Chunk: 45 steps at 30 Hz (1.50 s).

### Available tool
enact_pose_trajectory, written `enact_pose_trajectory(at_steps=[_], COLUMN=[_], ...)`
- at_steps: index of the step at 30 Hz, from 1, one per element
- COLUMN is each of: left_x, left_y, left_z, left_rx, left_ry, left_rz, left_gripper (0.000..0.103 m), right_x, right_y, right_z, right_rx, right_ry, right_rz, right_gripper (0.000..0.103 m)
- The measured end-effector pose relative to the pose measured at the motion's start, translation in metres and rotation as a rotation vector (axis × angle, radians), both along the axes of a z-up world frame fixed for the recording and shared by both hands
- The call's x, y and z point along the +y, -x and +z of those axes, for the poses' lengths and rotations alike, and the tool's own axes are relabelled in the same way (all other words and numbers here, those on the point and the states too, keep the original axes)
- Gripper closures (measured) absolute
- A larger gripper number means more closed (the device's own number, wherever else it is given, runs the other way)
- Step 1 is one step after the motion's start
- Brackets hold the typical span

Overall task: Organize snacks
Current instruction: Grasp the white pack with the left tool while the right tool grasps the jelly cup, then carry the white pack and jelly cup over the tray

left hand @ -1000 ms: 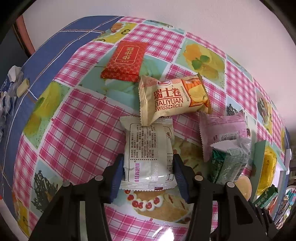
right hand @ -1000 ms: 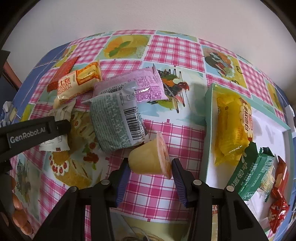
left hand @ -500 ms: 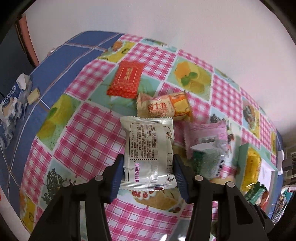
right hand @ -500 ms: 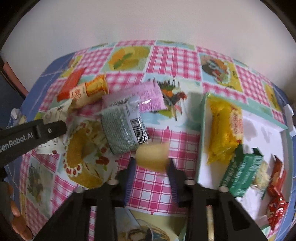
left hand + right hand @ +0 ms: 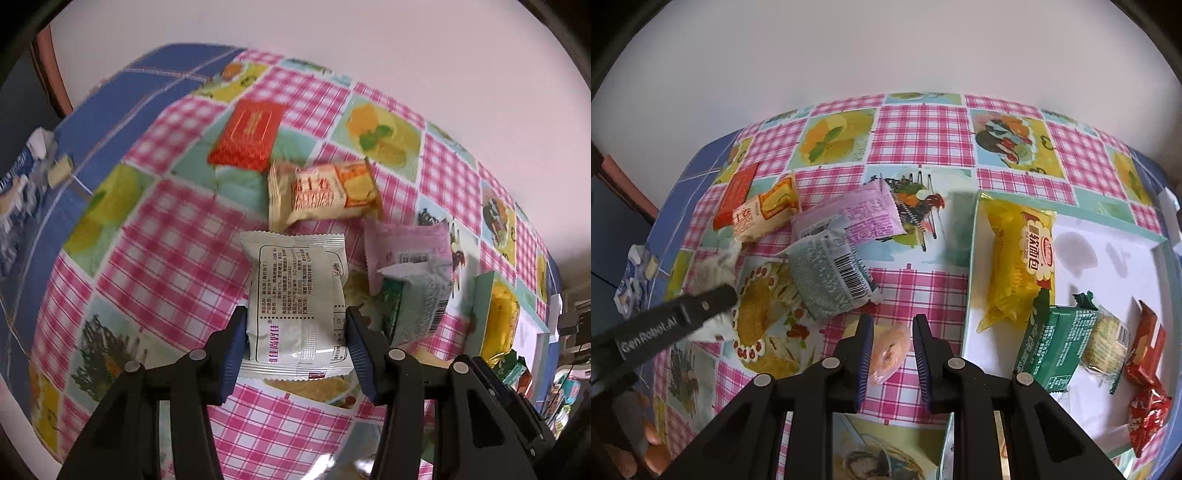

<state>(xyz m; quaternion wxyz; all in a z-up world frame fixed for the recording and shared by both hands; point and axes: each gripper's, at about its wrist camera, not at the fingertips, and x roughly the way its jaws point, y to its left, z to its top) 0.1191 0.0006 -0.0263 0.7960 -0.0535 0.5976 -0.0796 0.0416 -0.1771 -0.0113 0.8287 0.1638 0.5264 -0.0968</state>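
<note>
Both snacks now hang above the checked tablecloth (image 5: pixel 923 147): right gripper (image 5: pixel 889 354) clenched on the orange jelly cup (image 5: pixel 890 352), left gripper (image 5: pixel 295 347) grasping the white foil biscuit packet (image 5: pixel 295 302) (teal-rimmed tray (image 5: pixel 971 266) at three o'clock, likely destination).

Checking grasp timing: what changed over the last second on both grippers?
Right gripper closed on the orange jelly cup and lifted it. Left gripper lifted its white packet off the tablecloth. Unchanged: left grip, loose snacks, tray contents.
</note>
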Motion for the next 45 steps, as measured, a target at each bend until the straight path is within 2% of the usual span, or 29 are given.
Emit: enact_pose_trajectory(at_steps=[3, 5, 7, 11, 16, 23, 31, 45], left_x=[0.001, 0.001, 0.001, -0.001, -0.001, -0.002, -0.002, -0.011], left_y=[0.000, 0.000, 0.000, -0.002, -0.002, -0.003, -0.002, 0.006], left_z=[-0.002, -0.002, -0.002, -0.003, -0.006, -0.008, -0.001, 0.041], left_rx=[0.008, 0.009, 0.011, 0.018, 0.028, 0.035, 0.013, -0.088], left_ry=[0.002, 0.006, 0.009, 0.014, 0.016, 0.014, 0.020, 0.062], left_rz=[0.003, 0.003, 0.004, 0.002, 0.003, 0.003, 0.004, -0.027], left_gripper=[0.049, 0.049, 0.049, 0.049, 0.049, 0.049, 0.049, 0.049], right_x=[0.003, 0.007, 0.009, 0.011, 0.018, 0.026, 0.022, 0.001], right_y=[-0.002, -0.003, -0.003, -0.005, -0.005, -0.006, -0.003, 0.011], right_z=[-0.009, -0.014, -0.017, -0.027, -0.038, -0.039, -0.037, 0.015], right_rx=[0.025, 0.042, 0.049, 0.070, 0.099, 0.112, 0.118, -0.003], right_ry=[-0.043, -0.032, -0.027, -0.069, -0.069, -0.003, -0.004, -0.010], right_rz=[0.013, 0.018, 0.023, 0.032, 0.048, 0.077, 0.052, -0.020], right_gripper=[0.077, 0.061, 0.054, 0.050, 0.050, 0.052, 0.053, 0.053])
